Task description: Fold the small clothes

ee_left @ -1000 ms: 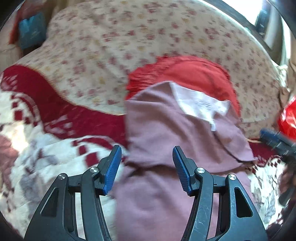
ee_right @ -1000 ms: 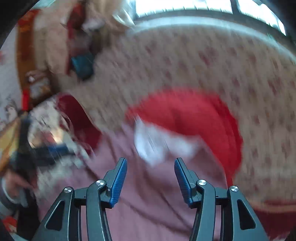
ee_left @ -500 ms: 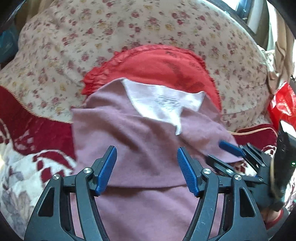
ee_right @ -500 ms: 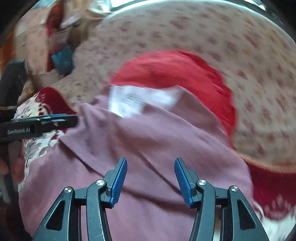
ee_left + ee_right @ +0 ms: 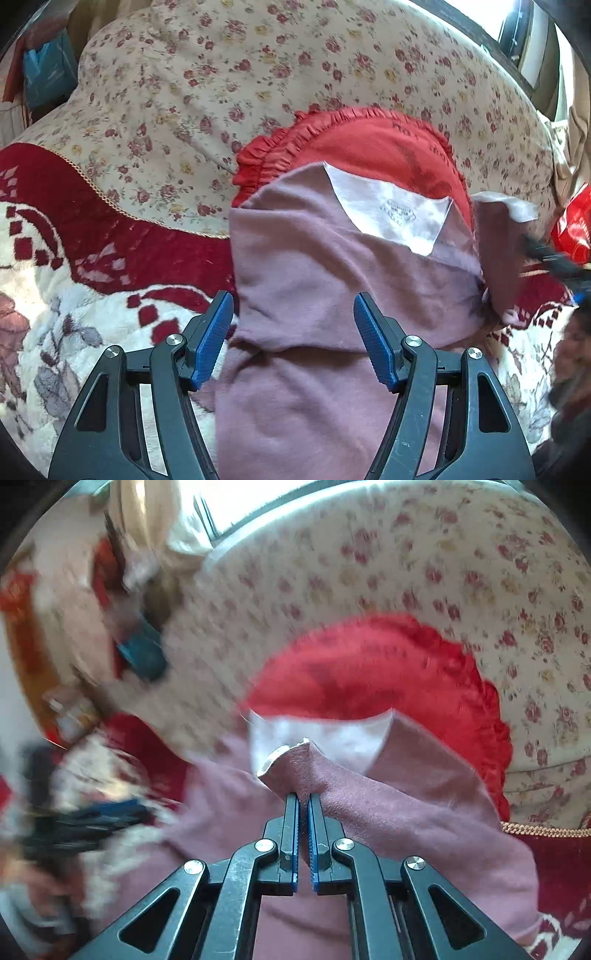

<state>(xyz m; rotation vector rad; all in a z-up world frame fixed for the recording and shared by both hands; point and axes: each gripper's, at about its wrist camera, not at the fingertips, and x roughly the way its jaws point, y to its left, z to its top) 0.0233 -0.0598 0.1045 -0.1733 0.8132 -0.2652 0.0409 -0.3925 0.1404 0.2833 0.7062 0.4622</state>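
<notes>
A mauve garment [image 5: 317, 280] with a white lining patch [image 5: 391, 218] lies on a patterned blanket, over a folded red garment [image 5: 373, 151] with a ruffled edge. My left gripper [image 5: 293, 339] is open and empty, just above the mauve garment's near part. My right gripper [image 5: 303, 801] is shut on a corner of the mauve garment [image 5: 295, 768] and lifts it. In the left wrist view that raised corner [image 5: 498, 251] stands at the right, with the right gripper blurred behind it.
A floral cushion [image 5: 221, 92] rises behind the clothes. The red and white blanket [image 5: 55, 258] covers the surface at the left. A red bag [image 5: 572, 229] sits at the far right. A blue object [image 5: 142, 653] lies at the back left.
My right gripper has shut on the right corner of the mauve garment and raised it. My left gripper stays open and has shifted slightly left.
</notes>
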